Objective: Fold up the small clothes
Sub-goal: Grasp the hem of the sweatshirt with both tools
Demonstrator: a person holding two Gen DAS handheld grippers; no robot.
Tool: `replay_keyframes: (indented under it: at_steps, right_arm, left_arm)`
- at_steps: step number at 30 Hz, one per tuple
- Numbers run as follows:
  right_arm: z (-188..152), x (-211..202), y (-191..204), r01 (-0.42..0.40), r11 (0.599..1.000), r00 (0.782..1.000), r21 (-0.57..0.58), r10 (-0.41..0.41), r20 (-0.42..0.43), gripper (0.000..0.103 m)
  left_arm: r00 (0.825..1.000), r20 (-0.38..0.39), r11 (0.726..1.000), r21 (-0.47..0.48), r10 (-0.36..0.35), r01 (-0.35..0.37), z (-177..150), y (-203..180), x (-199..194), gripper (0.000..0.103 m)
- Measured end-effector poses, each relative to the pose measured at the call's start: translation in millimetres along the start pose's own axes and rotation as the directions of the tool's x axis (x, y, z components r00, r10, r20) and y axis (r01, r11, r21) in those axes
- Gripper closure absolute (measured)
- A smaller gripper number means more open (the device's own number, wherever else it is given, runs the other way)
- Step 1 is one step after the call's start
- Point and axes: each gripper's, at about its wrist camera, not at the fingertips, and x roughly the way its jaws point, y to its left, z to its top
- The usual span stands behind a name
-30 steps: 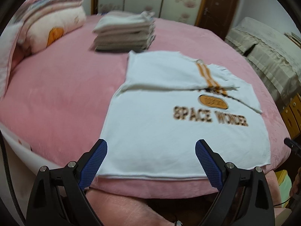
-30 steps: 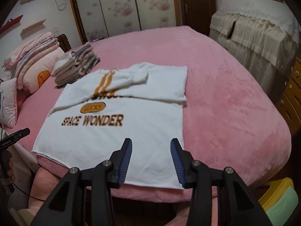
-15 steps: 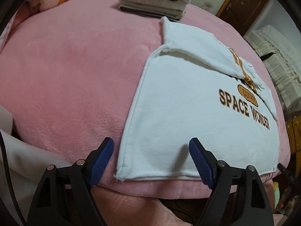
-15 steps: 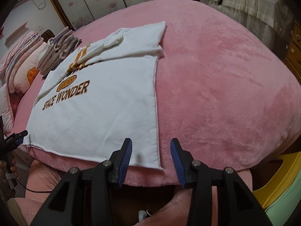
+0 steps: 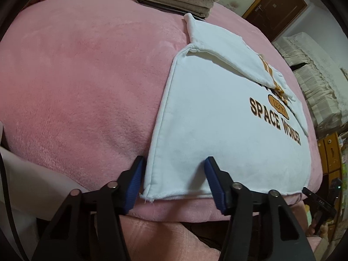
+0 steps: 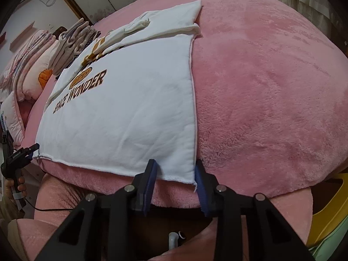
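Two corners of the white shirt (image 5: 217,117) at six o'clock: our left gripper (image 5: 174,182) and right gripper (image 6: 175,178) straddle them, fingers spread.

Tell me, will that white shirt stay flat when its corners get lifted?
Probably not. The white shirt looks like soft fleece lying limp on the pink blanket, so it should sag between the left gripper and right gripper. Its tucked sleeves may slip loose.
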Motion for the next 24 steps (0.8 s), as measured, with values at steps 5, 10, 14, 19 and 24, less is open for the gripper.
replay_keyframes:
  at_steps: [5, 10, 14, 19, 24]
  right_arm:
    - [-0.5, 2.6, -6.4, -0.024, 0.999, 1.000, 0.027, 0.025, -0.017, 0.080]
    - [-1.3, 3.6, -8.2, -0.031, 0.999, 0.999, 0.041, 0.032, -0.024, 0.095]
    - [-1.3, -1.7, -5.0, -0.033, 0.999, 0.999, 0.026, 0.033, -0.010, 0.098]
    - [6.3, -22.1, -3.2, -0.084, 0.996, 0.996, 0.020, 0.084, 0.032, 0.098]
    - [29.8, -63.9, -6.9, -0.182, 0.982, 0.974, 0.042, 0.174, 0.146, 0.098]
  left_arm:
    - [1.000, -0.013, 1.000, -0.011, -0.027, 0.027, -6.9, 3.9, 0.9, 0.061]
    - [0.999, -0.042, 0.999, -0.029, -0.016, 0.015, -9.4, 6.0, 4.7, 0.094]
    - [0.997, -0.070, 0.999, -0.017, 0.045, -0.047, -5.5, -3.7, 6.4, 0.097]
    - [0.998, -0.066, 0.998, -0.064, 0.019, -0.023, 7.4, -9.1, -7.7, 0.099]
    - [0.994, 0.009, 0.978, -0.180, -0.105, 0.105, 24.0, -2.0, -31.3, 0.099]
